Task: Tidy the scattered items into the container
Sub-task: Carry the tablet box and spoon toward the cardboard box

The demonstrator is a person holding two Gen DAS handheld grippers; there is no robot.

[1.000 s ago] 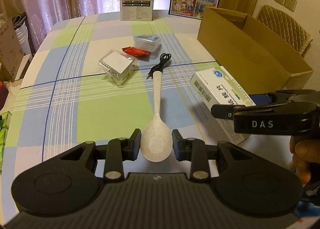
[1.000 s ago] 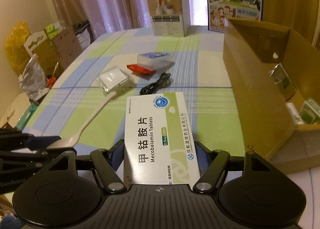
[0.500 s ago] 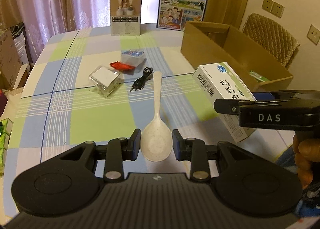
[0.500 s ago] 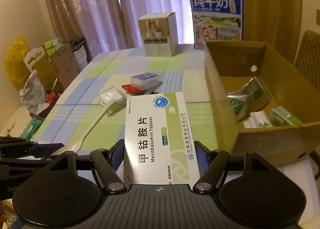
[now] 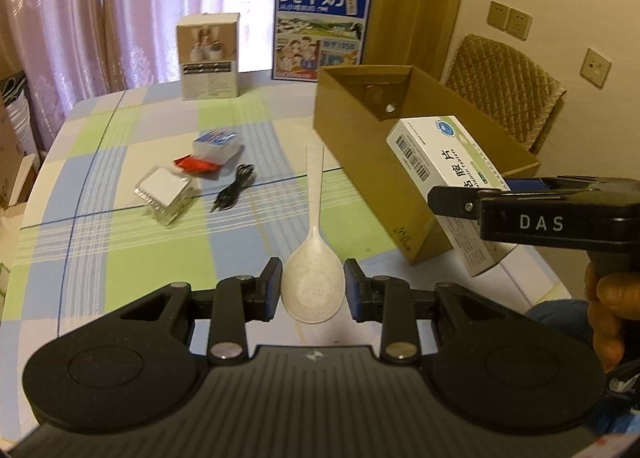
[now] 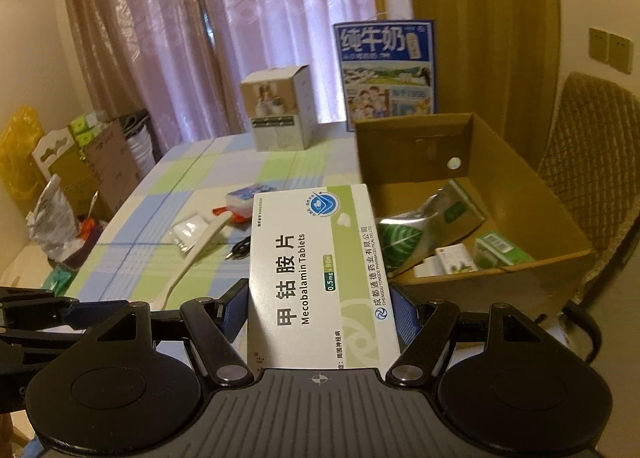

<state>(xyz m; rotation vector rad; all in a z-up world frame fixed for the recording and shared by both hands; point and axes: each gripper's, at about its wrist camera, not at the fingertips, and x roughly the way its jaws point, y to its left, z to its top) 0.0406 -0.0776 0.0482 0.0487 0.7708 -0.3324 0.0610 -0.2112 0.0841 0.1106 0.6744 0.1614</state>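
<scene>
Standing on the checked-cloth surface (image 5: pixel 120 250), the open brown cardboard box (image 6: pixel 520 194) held packets. The right gripper (image 6: pixel 320 310), fingers spread wide, clamped a white-and-green tablet carton (image 6: pixel 320 274) beside it. The left gripper (image 5: pixel 312 290), fingers narrow, gripped a speckled white plastic spoon (image 5: pixel 313 258) by its bowl.

My left tongs (image 5: pixel 313 290) pinch a speckled white spoon (image 5: pixel 312 258) by its bowl, handle pointing away. My right tongs (image 6: pixel 320 322) clamp a white-green tablet box (image 6: pixel 320 274), raised near the open cardboard box (image 6: pixel 520 194) at the table's right edge.
</scene>
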